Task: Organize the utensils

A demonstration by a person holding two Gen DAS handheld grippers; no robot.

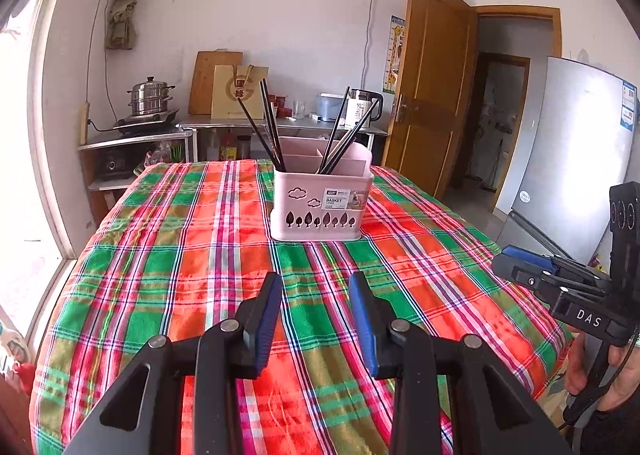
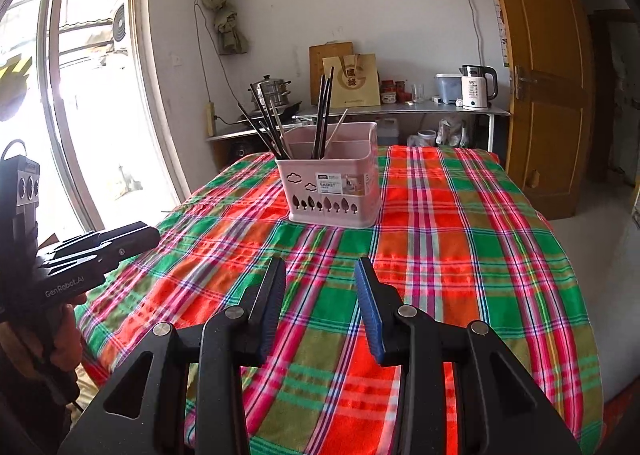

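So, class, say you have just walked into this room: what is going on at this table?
A person holds a two-finger gripper in each hand over a table with a plaid cloth. Both the left gripper and the right gripper are open and hold nothing. Ahead of them stands a pink basket with dark chopsticks upright in its compartments. No loose utensil shows on the cloth.

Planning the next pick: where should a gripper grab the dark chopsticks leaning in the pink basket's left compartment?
Take the chopsticks on the bare upper shafts, above the pink basket rim, coming from above and in front. Their lower ends are hidden in the compartment, and the tops fan out, leaving room for one pair. The left gripper is open and empty.
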